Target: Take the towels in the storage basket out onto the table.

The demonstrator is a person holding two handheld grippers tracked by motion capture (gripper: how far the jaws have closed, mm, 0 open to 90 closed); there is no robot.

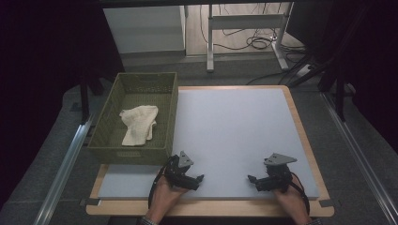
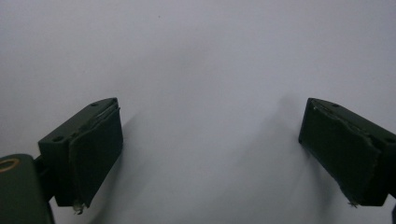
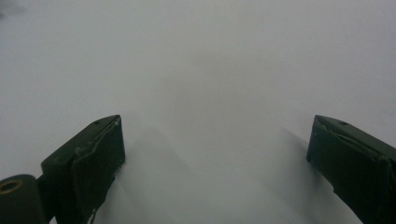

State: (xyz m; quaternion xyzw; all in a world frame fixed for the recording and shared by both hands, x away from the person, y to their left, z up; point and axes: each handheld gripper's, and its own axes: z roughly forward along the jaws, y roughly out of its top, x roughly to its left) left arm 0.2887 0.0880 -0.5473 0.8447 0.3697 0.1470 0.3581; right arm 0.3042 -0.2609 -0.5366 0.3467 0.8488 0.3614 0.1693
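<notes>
I held two grippers, left gripper (image 1: 201, 178) and right gripper (image 1: 250, 178), both spread empty; one cloth (image 1: 138, 123) lay in one basket (image 1: 170, 108).

High view overhead facing forward, both gripper views close above the shared white mat (image 1: 234, 136)

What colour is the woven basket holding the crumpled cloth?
Olive green woven basket, clearest in the high view.
</notes>
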